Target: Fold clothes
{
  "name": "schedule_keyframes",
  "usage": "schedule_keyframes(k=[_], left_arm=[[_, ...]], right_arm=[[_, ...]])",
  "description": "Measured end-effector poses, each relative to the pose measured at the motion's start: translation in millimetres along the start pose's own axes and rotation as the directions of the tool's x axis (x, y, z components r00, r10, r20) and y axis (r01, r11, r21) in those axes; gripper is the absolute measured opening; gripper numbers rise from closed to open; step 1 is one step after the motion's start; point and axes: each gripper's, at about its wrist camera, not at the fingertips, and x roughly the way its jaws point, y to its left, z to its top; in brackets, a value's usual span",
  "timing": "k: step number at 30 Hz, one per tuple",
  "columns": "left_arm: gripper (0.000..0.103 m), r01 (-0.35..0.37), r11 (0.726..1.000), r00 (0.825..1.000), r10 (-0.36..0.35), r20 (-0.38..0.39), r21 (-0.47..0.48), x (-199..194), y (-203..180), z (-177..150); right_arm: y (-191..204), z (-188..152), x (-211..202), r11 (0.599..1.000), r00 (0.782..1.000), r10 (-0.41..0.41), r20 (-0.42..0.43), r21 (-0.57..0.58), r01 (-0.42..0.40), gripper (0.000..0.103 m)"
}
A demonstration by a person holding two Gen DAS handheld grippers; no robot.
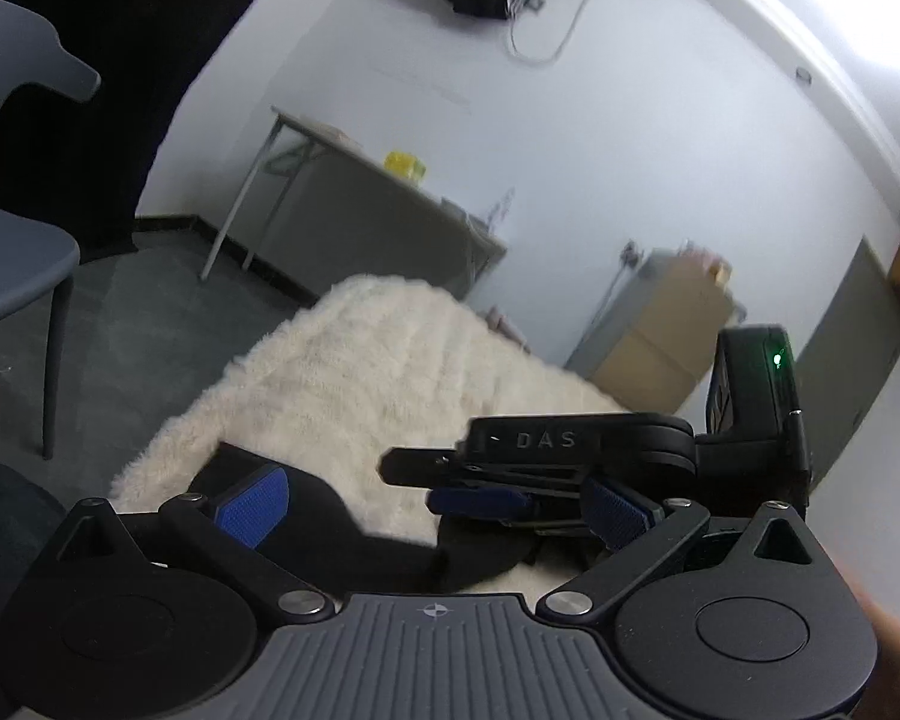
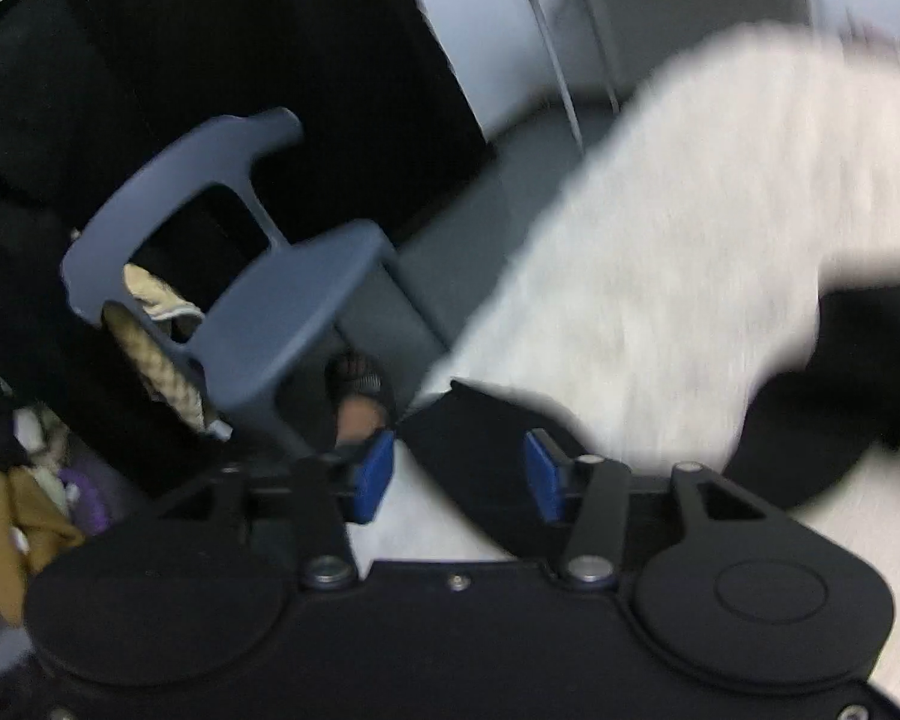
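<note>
With both the left gripper (image 1: 432, 510) and right gripper (image 2: 456, 474) spread and empty over the black garment (image 2: 486, 462) on the fluffy cream blanket (image 1: 390, 372), each should pinch one single-layer edge.

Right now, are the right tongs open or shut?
Open. In the right wrist view the right tongs show a clear gap between the blue pads, with black cloth lying below, not pinched.
</note>
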Motion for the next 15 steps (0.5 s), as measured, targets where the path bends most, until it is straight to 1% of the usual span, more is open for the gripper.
schedule_keyframes(k=[1,2,3,4,5,6,7,8,9,10,12,13,15], left_arm=[[0.103,0.002,1.000,1.000,-0.002,0.006,0.007,-1,-1,0],[0.103,0.004,1.000,1.000,-0.005,0.012,0.016,-2,-3,0],[0.103,0.005,1.000,1.000,-0.005,0.012,0.021,-1,-4,0],[0.103,0.004,1.000,1.000,-0.005,0.007,0.024,1,-5,0],[0.103,0.004,1.000,1.000,-0.004,0.001,0.026,2,-5,0],[0.103,0.004,1.000,1.000,-0.004,-0.003,0.027,4,-6,0],[0.103,0.005,0.999,1.000,-0.005,-0.014,0.032,6,-7,-1],[0.103,0.006,0.999,1.000,-0.005,-0.022,0.036,8,-7,-1],[0.103,0.005,0.999,0.999,-0.003,-0.034,0.044,10,-8,-2],[0.103,0.005,0.999,0.999,-0.002,-0.045,0.054,12,-10,-3],[0.103,0.006,0.997,0.998,-0.002,-0.064,0.074,16,-12,-4],[0.103,0.009,0.997,0.997,-0.003,-0.071,0.081,17,-13,-5],[0.103,0.015,0.996,0.997,-0.008,-0.083,0.091,20,-15,-7]], right_arm=[[-9,-1,-11,0.999,0.999,-0.037,0.035,0.012,0.037,0.047],[-11,-1,-19,0.999,0.998,-0.051,0.049,0.017,0.050,0.048],[-22,2,-31,0.996,0.994,-0.085,0.075,0.023,0.084,0.051],[-30,5,-39,0.991,0.987,-0.131,0.096,0.014,0.130,0.053],[-40,9,-47,0.981,0.974,-0.193,0.118,-0.002,0.194,0.057],[-51,12,-60,0.944,0.937,-0.316,0.148,-0.045,0.326,0.058],[-61,14,-72,0.898,0.893,-0.414,0.177,-0.078,0.432,0.058],[-64,13,-78,0.880,0.876,-0.448,0.180,-0.084,0.467,0.058],[-75,12,-89,0.834,0.833,-0.522,0.185,-0.096,0.544,0.058],[-85,9,-99,0.800,0.800,-0.571,0.184,-0.094,0.593,0.058],[-97,1,-111,0.778,0.775,-0.609,0.169,-0.061,0.625,0.058],[-106,-7,-120,0.782,0.775,-0.613,0.154,-0.025,0.623,0.058],[-113,-24,-126,0.785,0.778,-0.615,0.128,0.009,0.619,0.058]])
